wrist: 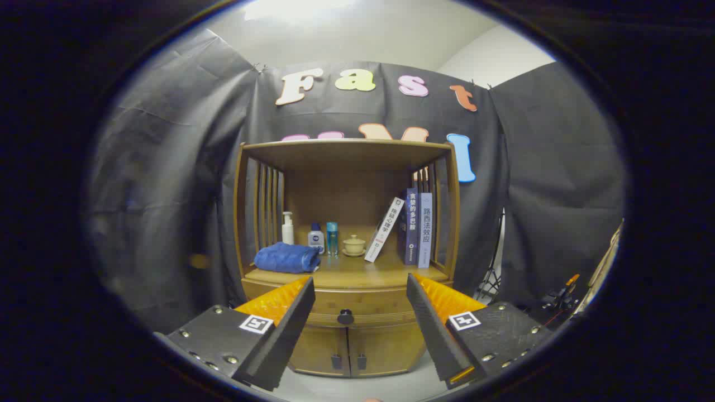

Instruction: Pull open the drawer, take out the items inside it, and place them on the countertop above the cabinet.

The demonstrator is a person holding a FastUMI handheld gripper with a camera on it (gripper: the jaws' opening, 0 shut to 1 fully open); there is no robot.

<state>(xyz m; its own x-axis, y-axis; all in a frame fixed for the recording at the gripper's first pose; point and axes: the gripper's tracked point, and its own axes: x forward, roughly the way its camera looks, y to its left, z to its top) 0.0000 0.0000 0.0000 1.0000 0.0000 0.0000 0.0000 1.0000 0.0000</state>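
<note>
With the gripper (360,290) spread wide and empty, steer it straight to the round dark knob (345,317) centred on the closed wooden drawer front (357,308) below the countertop (357,268), then pinch squarely

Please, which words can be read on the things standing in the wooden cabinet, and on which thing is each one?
"路西法效应": spine of the pale book.
"贪婪的多巴胺": spine of the dark blue book.
Leaning white book: blurred, seems to end in "心理学".
Bottles: labels too small to read.
The gripper is open and holds nothing, its fingers on either side of the drawer knob.
</note>
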